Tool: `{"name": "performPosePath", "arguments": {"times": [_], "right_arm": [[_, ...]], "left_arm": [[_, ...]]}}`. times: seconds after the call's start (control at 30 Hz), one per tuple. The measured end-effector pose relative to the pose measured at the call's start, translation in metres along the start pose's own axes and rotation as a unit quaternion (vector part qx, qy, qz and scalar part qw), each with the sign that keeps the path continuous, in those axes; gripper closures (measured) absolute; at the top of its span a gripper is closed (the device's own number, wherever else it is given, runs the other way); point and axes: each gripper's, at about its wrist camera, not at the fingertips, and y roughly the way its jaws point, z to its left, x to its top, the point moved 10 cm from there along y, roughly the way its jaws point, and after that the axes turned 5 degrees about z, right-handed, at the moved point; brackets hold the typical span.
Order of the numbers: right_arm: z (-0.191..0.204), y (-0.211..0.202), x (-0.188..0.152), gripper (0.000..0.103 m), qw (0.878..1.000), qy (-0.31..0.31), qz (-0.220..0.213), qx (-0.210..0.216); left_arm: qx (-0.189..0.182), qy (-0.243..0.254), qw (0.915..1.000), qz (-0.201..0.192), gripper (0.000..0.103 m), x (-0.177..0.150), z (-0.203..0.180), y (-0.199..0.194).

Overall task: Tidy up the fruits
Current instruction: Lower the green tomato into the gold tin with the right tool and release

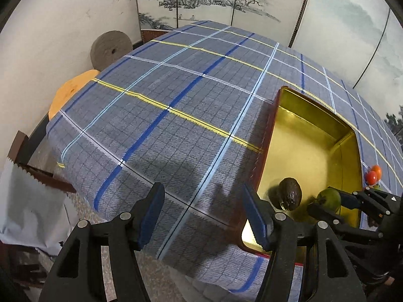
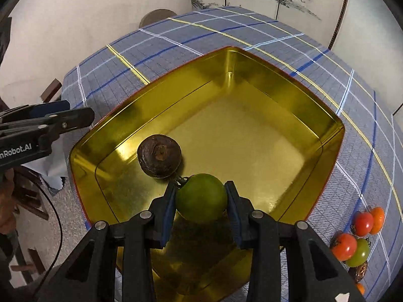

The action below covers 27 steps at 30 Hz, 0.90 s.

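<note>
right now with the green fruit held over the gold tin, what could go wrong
1. The right gripper is shut on the round green fruit above the tin; released from there it may roll on the slick floor.
2. The dark brown fruit lies just beside it and could get knocked.
3. The empty left gripper hovers near the tin's edge.

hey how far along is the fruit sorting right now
Done: one dark brown fruit lies in the gold tin. In hand: the right gripper holds a green fruit over the tin. Left: the tomatoes on the tablecloth beside the tin. The left gripper is empty.
</note>
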Motion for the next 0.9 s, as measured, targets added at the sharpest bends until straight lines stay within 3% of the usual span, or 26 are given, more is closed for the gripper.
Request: {"name": "performPosePath", "arguments": {"times": [0.33,0.57,0.9], "right_arm": [[0.004,0.009,0.001,0.067,1.0,-0.006,0.005,-0.011],[0.006,0.005,0.002,0.058,1.0,-0.006,-0.001,-0.012],[-0.012,-0.061,-0.007,0.058,0.996,0.031,-0.08,0.0]], "left_arm": [[-0.006,0.004,1.0,0.003,0.037,-0.002,-0.003,-0.001],[-0.007,0.005,1.0,0.002,0.037,-0.002,-0.004,-0.002],[-0.026,0.035,0.9989,-0.016,0.036,-0.001,-0.039,-0.018]]}}
